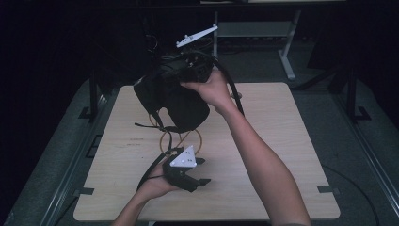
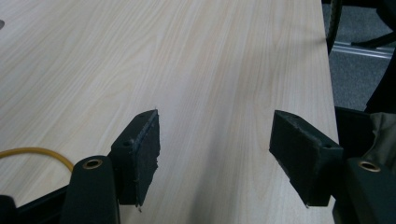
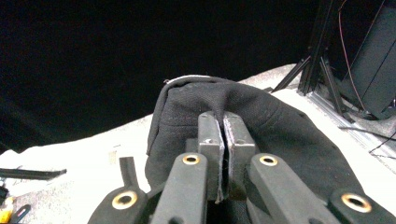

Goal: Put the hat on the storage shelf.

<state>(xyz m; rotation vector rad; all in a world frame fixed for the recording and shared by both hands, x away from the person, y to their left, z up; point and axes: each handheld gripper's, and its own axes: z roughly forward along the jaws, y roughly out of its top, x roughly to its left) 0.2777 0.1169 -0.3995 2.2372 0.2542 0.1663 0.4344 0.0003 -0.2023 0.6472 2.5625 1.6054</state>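
The right tool is clamped on a black bag hanging above the desk's far side, beyond the left tool, whose jaws stand apart.

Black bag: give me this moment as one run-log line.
right tool: shut on black bag, lifted above table | left tool: open, holding nothing, low over table | yellow cord: on table under bag
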